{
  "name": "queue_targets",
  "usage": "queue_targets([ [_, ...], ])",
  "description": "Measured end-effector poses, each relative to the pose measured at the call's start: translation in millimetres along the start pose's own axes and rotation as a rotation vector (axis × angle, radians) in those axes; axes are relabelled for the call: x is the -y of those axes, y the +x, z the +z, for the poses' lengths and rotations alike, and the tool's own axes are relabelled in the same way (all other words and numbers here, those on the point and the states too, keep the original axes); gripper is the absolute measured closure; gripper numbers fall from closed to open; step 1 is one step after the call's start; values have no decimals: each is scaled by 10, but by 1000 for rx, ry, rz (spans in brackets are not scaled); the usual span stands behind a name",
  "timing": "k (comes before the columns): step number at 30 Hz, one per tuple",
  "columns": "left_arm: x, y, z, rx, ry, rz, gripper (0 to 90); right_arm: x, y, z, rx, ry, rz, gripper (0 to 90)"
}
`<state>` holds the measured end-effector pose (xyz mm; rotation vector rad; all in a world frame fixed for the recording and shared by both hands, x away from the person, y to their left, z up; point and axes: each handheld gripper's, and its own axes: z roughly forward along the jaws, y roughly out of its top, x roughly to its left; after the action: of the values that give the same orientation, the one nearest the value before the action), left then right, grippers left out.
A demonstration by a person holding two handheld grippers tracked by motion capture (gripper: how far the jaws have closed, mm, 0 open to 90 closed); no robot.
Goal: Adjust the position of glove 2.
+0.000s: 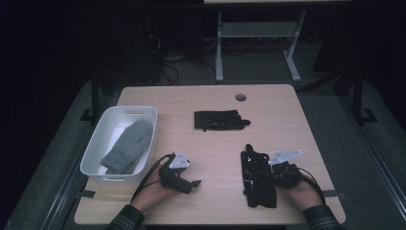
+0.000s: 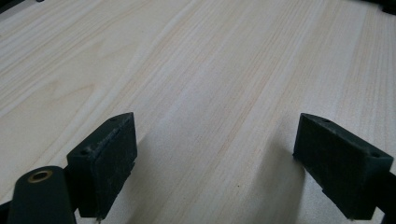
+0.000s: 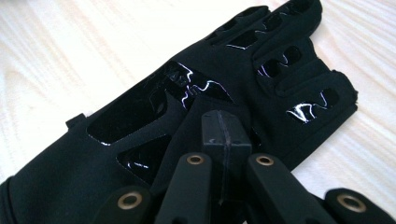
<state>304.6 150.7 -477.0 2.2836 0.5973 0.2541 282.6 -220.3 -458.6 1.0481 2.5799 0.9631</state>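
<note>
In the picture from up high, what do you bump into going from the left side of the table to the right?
White bin holding a grey mitten → left gripper → black glove pinched in the right gripper.

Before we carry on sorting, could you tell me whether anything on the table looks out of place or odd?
Nothing looks damaged or spilled. One oddity: the grey mitten lies alone in the white bin, with no partner visible, while two black gloves are out on the table, one mid-table, the other pinched by the shut right hand-held gripper.
</note>
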Motion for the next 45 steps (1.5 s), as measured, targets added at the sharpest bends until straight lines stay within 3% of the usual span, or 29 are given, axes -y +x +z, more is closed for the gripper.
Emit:
queue_targets([
  [2,-1,1,0,0,0,1,124,-1,1,-6,-3,-6,1,871],
  [5,-1,1,1,-1,-2,1,123,-21,-27,-89,-1,-58,11,805],
  [11,1,-3,6,-6,-3,-11,123,92,-164,-175,77,-108,59,450],
  [15,2,-6,7,-3,-4,-15,123,230,-296,-209,123,-107,106,315],
  [23,1,-2,6,-8,-4,-13,124,463,-536,-221,173,-100,170,208],
  [31,-11,1,13,-12,-1,-15,124,528,-594,-190,195,-117,165,153],
  [36,-98,30,30,-9,34,-50,149,538,-599,-181,198,-127,166,139],
  [40,-179,90,60,-9,48,-65,233,537,-598,-178,195,-125,167,125],
  [45,-308,173,66,-22,37,-64,461,539,-599,-179,197,-123,164,124],
])
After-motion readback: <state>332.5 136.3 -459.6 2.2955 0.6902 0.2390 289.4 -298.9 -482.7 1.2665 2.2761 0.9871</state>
